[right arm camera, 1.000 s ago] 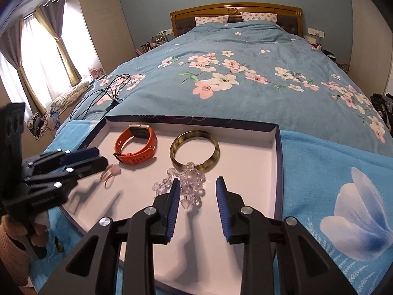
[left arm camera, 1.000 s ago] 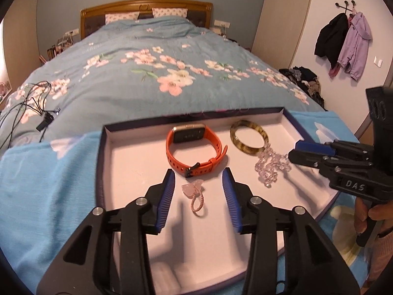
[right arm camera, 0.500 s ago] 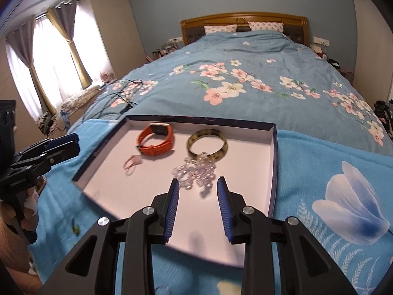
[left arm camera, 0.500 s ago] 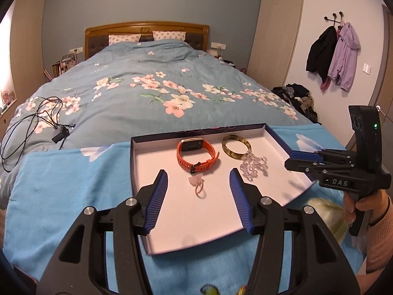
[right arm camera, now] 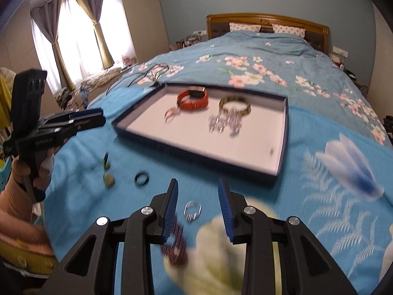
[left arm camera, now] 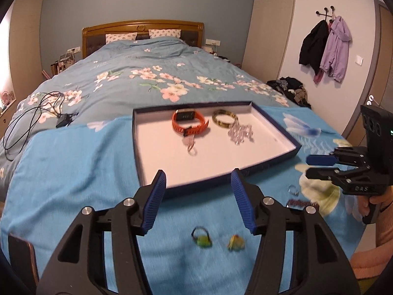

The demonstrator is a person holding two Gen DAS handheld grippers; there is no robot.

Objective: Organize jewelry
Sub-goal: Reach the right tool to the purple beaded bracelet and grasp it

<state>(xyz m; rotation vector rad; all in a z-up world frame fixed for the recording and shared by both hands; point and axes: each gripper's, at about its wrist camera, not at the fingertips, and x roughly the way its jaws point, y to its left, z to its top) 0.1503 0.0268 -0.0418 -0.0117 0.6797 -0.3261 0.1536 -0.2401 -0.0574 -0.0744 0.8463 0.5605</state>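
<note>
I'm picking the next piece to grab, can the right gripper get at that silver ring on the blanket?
Probably yes. The right gripper is open, the silver ring lies flat between its fingers, and nothing covers it; only the dark red beaded piece lies close by.

both views are evenly lit and fairly bright, with soft, faint shadows. in the right wrist view daylight pours through the curtained window point(right arm camera: 73, 36), which is blown out to white. fisheye bending curves the walls, and dark vignetting fills the corners. motion blur smears the small rings on the bright blue floral blanket point(right arm camera: 319, 184) and the clear bead bracelet point(right arm camera: 224, 123); the brown wooden headboard point(left arm camera: 142, 28) stays sharper.
</note>
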